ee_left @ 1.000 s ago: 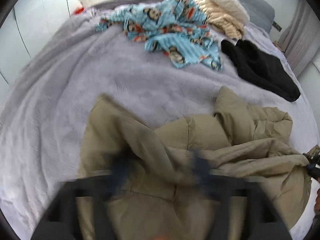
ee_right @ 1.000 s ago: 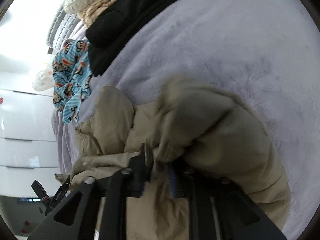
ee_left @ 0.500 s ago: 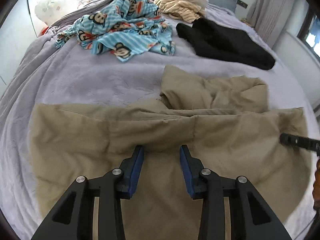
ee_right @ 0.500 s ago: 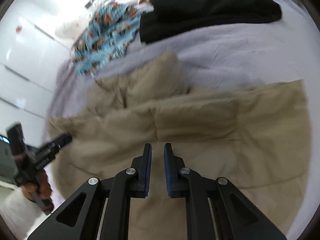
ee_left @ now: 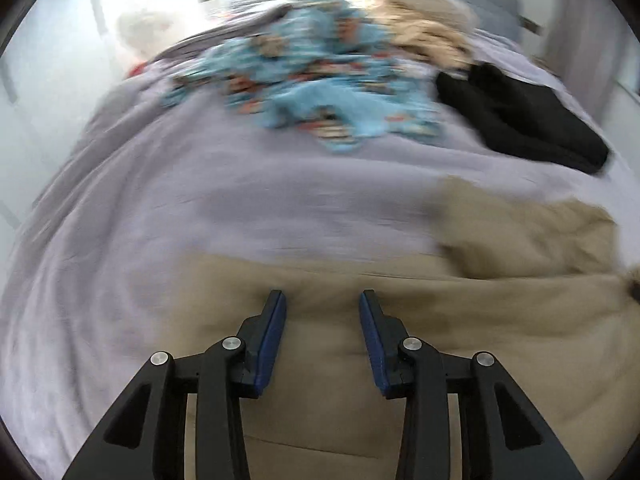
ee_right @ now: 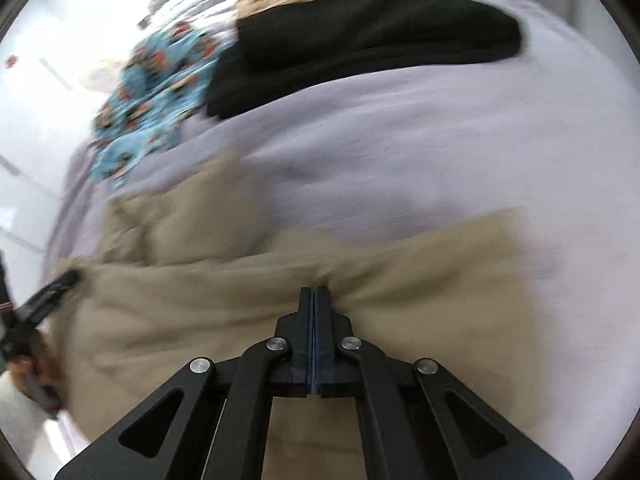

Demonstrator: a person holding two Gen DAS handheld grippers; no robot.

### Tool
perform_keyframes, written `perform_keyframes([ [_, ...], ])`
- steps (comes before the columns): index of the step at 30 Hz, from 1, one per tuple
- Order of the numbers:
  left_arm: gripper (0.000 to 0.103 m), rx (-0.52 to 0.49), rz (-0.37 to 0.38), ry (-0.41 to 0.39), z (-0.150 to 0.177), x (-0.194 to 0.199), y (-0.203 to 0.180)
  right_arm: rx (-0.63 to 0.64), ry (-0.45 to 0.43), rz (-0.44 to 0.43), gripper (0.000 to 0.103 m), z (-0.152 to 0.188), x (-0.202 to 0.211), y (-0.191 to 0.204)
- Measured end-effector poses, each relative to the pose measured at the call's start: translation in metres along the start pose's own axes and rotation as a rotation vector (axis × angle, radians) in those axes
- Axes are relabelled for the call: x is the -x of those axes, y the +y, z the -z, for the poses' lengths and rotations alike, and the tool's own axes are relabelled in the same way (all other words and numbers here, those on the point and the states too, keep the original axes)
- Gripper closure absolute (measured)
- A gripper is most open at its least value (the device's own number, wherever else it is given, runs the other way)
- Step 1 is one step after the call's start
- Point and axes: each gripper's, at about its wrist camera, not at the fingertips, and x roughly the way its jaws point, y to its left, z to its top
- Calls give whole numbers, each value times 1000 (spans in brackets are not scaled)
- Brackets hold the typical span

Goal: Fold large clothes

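Note:
A large tan padded garment (ee_left: 460, 320) lies spread on the lilac bed cover; it also shows in the right wrist view (ee_right: 200, 300). My left gripper (ee_left: 322, 300) is open and empty just above the garment's far edge. My right gripper (ee_right: 315, 292) has its jaws pressed together at a puckered fold on the garment's upper edge; whether cloth is pinched between them is unclear. The left gripper (ee_right: 44, 292) shows at the left edge of the right wrist view, at the garment's other end. Both views are motion-blurred.
A blue monkey-print garment (ee_left: 320, 92), a black garment (ee_left: 520, 120) and cream folded clothes (ee_left: 424, 28) lie farther back on the lilac bed cover (ee_left: 200, 200). They also show in the right wrist view: black (ee_right: 360, 40), blue (ee_right: 152, 92). White wardrobe doors stand left.
The tan garment went from bunched to spread flat. My left gripper let go and now hangs open. My right jaws closed fully at the garment's upper edge. Both cameras moved.

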Motion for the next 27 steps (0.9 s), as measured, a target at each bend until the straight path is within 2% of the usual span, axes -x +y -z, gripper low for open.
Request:
perform_keyframes([
  [2,62,85,-16,36,2,-18,23,-60,8,23,103,1,-5,-23],
  [4,62,146,-21,57,5,-35,34,-170,20,-18,103,4,-17,-49],
  [6,62,163,-31,68,8,-49,35,-231,16,-41,103,5,-31,-60],
  [13,60,163,-55,91,7,-71,28,-211,4,-11,103,0,-46,-60],
  [15,59,154,-72,98,4,-63,29,-219,16,5,103,-3,-39,-59],
  [20,59,133,-75,70,10,-8,39,-251,14,21,99,0,-7,-50],
  [27,58,126,-22,91,42,61,51,-277,-23,-46,96,43,58,-34],
])
